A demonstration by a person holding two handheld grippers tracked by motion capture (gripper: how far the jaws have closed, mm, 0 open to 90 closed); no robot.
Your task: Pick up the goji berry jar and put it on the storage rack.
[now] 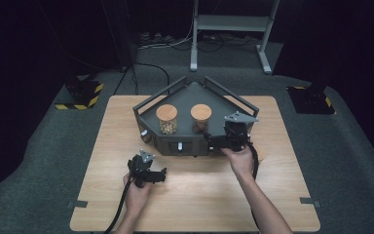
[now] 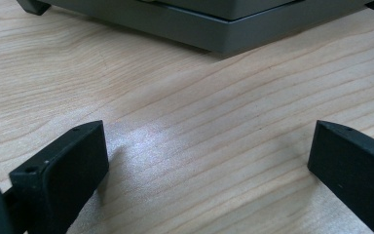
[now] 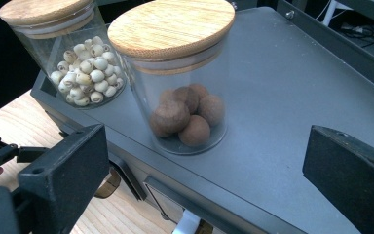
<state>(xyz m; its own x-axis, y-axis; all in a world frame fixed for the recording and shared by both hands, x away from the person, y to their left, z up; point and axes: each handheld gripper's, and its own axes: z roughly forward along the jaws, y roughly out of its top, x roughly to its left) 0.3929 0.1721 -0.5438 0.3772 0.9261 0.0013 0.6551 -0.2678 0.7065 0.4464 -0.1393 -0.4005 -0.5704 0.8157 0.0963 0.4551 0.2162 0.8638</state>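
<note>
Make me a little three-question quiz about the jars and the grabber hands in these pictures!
1. True or false: the right gripper is open.
2. Which jar is nearer the right gripper: A) jar of brown balls B) jar of pale beads?
3. Fill in: both jars stand on the grey ____.

Key: 1 true. 2 A. 3 tray.

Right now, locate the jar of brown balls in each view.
High view: jar of brown balls, right of centre on the grey tray.
Left gripper view: not in it.
Right gripper view: centre, ahead of the open jaws.
Shared landmark: jar of white beads beside it.
</note>
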